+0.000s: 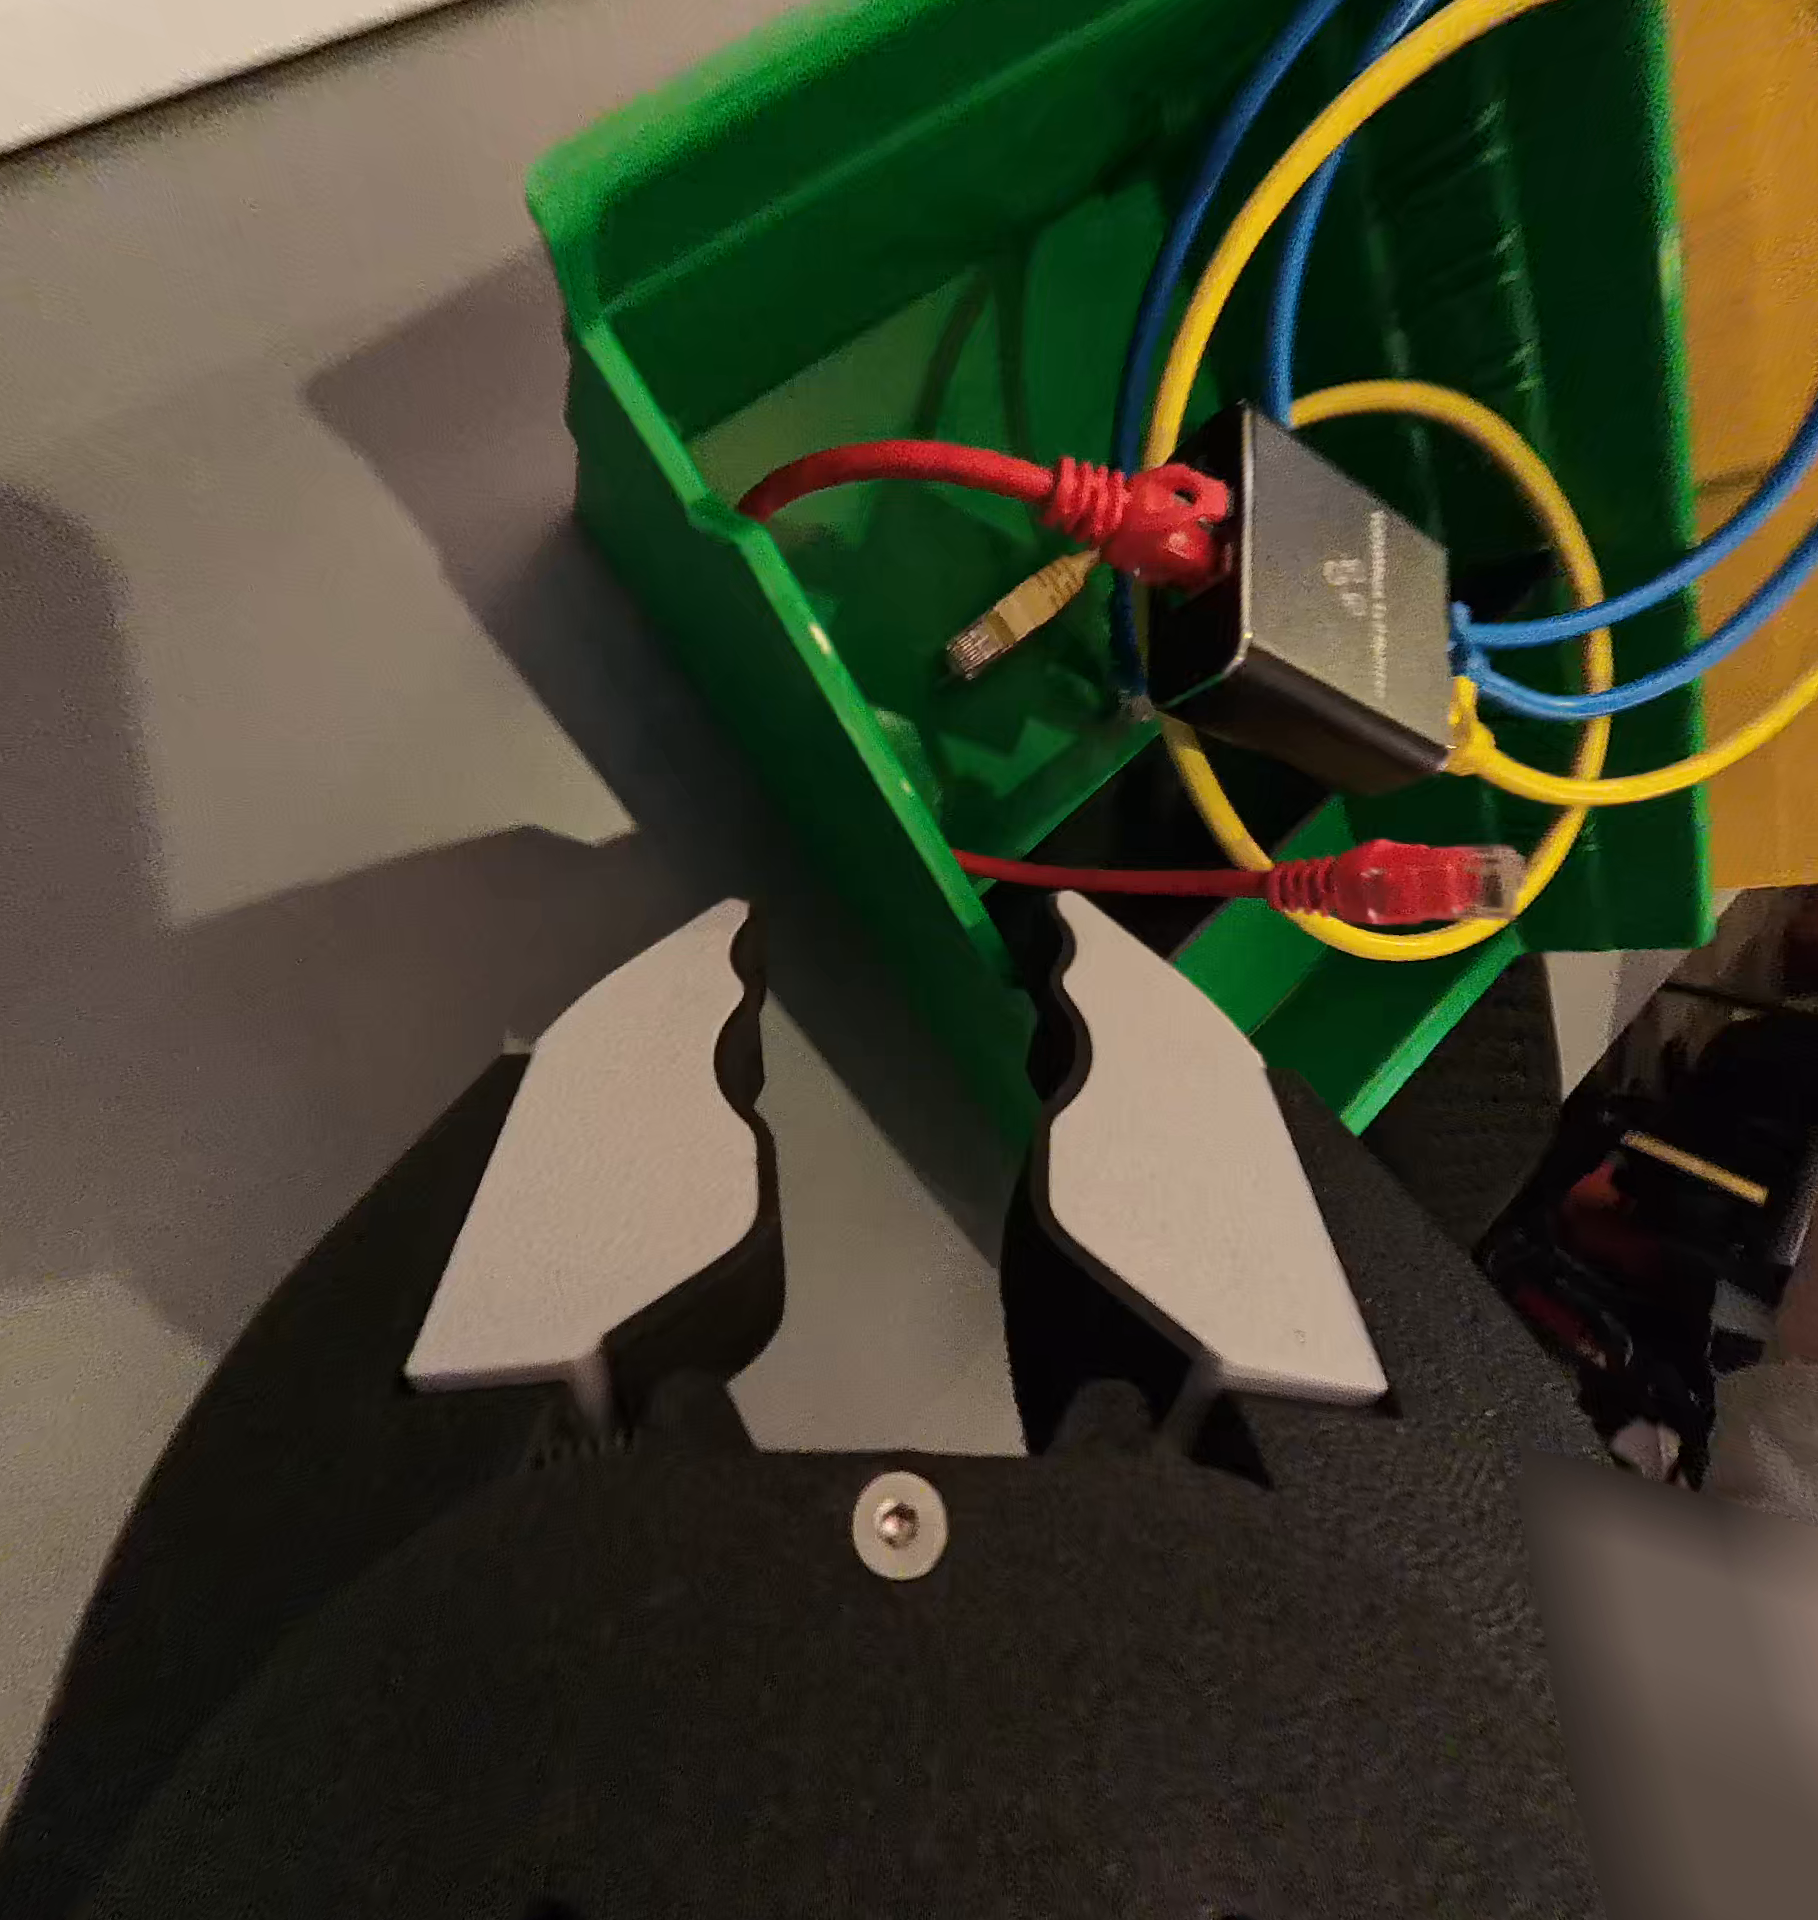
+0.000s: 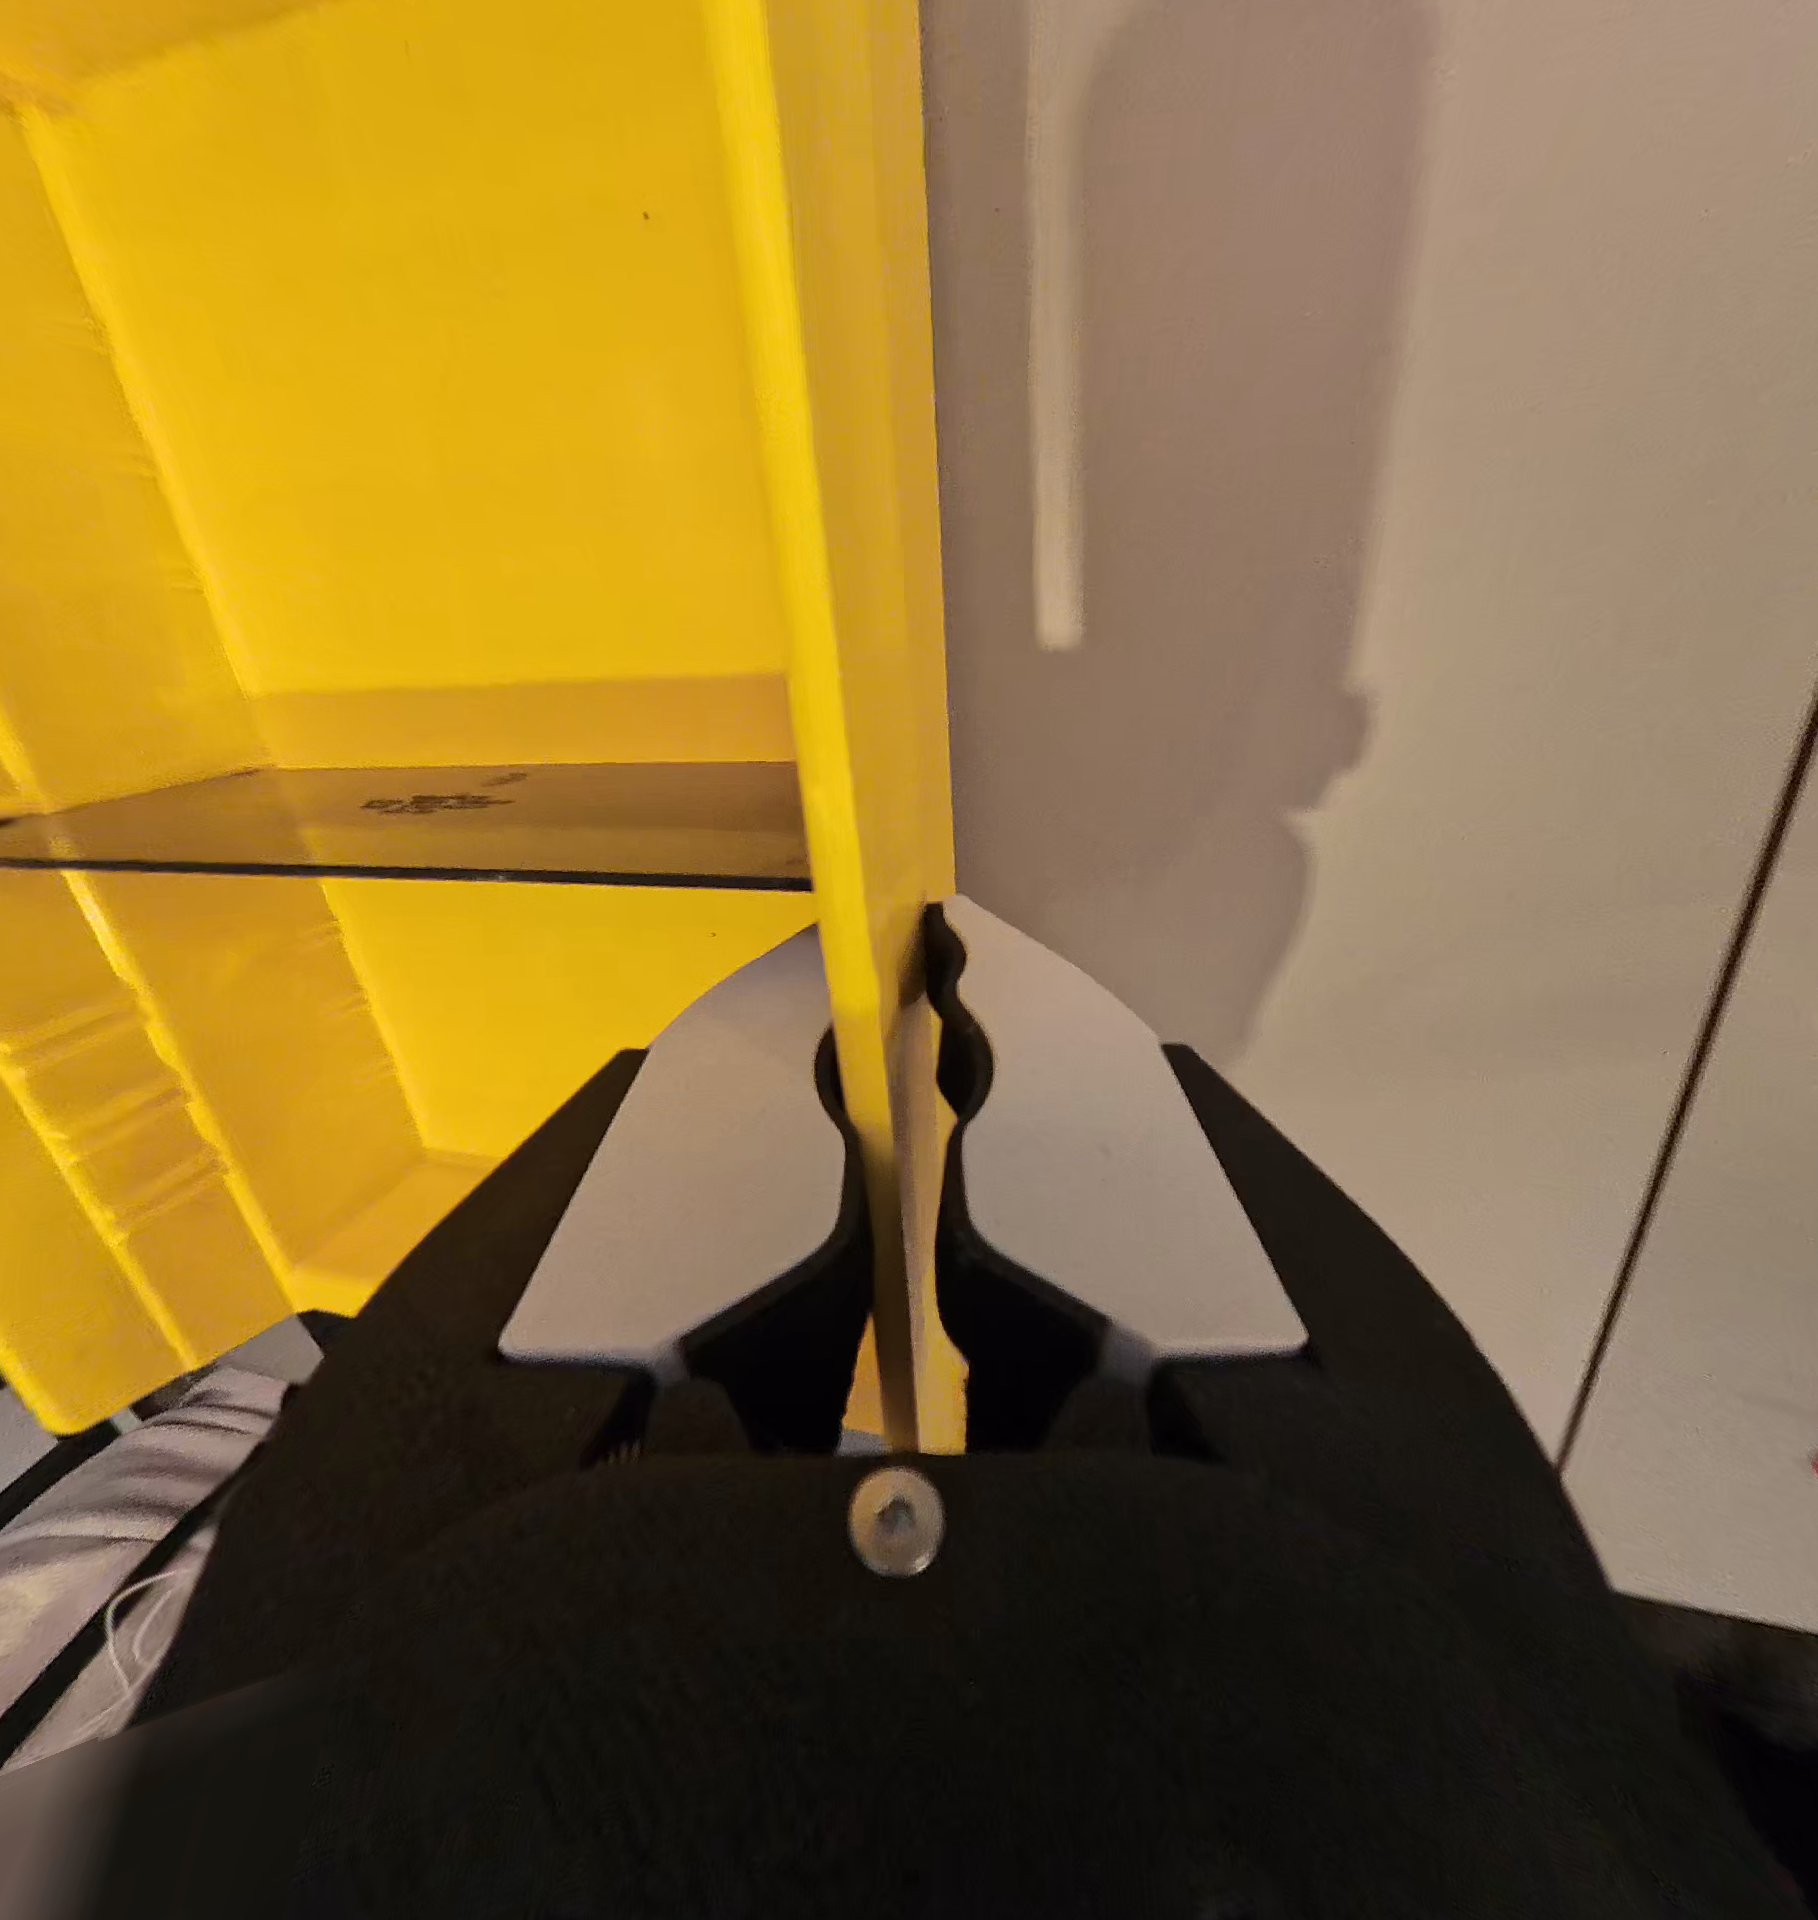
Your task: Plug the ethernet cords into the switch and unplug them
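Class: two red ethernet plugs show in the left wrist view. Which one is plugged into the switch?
The upper red plug, seated in the grey switch. The lower red plug hangs free, its clear tip exposed.

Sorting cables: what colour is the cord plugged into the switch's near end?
Red, clearest in the left wrist view.

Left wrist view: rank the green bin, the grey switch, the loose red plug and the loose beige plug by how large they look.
1. Green bin, by far.
2. Grey switch.
3. Loose red plug.
4. Loose beige plug.
The red plug lies nearer the camera, so the two plugs may really be alike.
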Demonstrator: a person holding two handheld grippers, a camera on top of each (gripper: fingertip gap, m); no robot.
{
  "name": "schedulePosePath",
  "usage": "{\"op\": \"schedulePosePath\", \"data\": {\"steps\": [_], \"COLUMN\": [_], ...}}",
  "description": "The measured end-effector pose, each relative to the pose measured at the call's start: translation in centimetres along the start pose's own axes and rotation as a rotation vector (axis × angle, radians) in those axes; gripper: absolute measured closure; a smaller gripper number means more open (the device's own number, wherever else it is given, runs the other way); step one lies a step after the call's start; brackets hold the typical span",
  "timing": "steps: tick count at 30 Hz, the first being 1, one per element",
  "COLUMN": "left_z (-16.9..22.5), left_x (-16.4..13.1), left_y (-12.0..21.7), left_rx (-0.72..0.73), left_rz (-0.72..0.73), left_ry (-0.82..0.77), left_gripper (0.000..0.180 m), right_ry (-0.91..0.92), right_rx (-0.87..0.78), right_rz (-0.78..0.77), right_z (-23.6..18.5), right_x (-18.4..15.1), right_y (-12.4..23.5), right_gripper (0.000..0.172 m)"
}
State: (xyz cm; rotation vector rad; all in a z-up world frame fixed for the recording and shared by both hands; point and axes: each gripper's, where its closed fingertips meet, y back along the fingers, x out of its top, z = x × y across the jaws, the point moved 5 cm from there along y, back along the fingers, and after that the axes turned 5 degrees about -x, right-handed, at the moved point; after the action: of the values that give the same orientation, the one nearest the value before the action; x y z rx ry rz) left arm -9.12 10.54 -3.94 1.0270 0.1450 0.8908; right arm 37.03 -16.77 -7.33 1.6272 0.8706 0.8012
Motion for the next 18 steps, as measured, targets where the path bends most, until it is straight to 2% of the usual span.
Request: {"op": "schedulePosePath", "data": {"steps": [3,5,8,12,18], "left_z": [0.3,0.8,0.9,-0.1,-5.3], "left_x": [0.2,0.4,0.8,0.5,-1.1], "left_y": [-1.0,-1.4,-1.5,-0.7,3.7], "left_rx": [0.036,0.033,0.055,0.049,0.094], "left_rz": [-0.125,-0.188,-0.265,-0.275,-0.241], "left_ry": [-0.004,-0.018,-0.049,-0.028,0.040], "left_gripper": [0.145,0.163,0.166,0.167,0.170], "right_ry": [0.004,0.019,0.063,0.114,0.132], "right_rx": [0.008,0.006,0.008,0.030,0.035], "right_rz": [0.020,0.019,0.012,0.011,0.012], "right_z": [-0.2,-0.8,-2.1,-4.6,-8.2], "right_x": [0.3,0.4,0.4,0.3,0.4], "right_y": [-0.5,-0.7,-0.9,-1.6,-2.3], "right_gripper": [0.162,0.162,0.162,0.159,0.159]}}
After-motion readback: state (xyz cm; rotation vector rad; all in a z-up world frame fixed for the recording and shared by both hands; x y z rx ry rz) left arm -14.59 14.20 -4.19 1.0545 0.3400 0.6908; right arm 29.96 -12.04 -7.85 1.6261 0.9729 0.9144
